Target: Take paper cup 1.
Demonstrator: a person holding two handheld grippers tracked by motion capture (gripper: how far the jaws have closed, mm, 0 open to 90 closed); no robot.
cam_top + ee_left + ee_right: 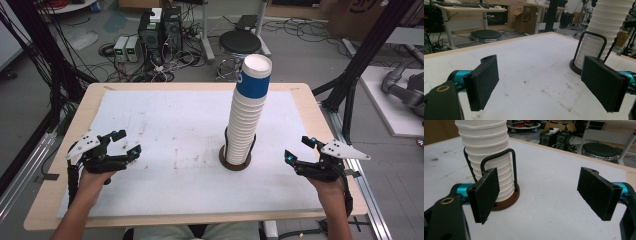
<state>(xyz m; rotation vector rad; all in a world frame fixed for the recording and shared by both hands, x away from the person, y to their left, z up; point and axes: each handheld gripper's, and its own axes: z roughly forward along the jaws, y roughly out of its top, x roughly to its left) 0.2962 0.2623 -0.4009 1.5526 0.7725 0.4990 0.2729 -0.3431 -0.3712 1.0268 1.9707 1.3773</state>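
A tall stack of white paper cups (246,117), the top one with a blue band, stands upright in a round brown holder (235,160) with black wire hoops at the table's middle right. My left gripper (124,141) rests low at the table's left, open, nothing between its pads (482,81). My right gripper (299,149) sits at the table's right, open and empty, well apart from the stack. In the left gripper view the cup stack (602,30) rises at the far right; in the right gripper view the cup stack (487,152) stands at upper left behind the left pad (485,193).
A white mat (175,150) covers the wooden table (95,95), stained near the middle. Beyond the far edge are a black stool (240,44), power boxes and cables on the floor. Black frame posts (360,65) stand at the right.
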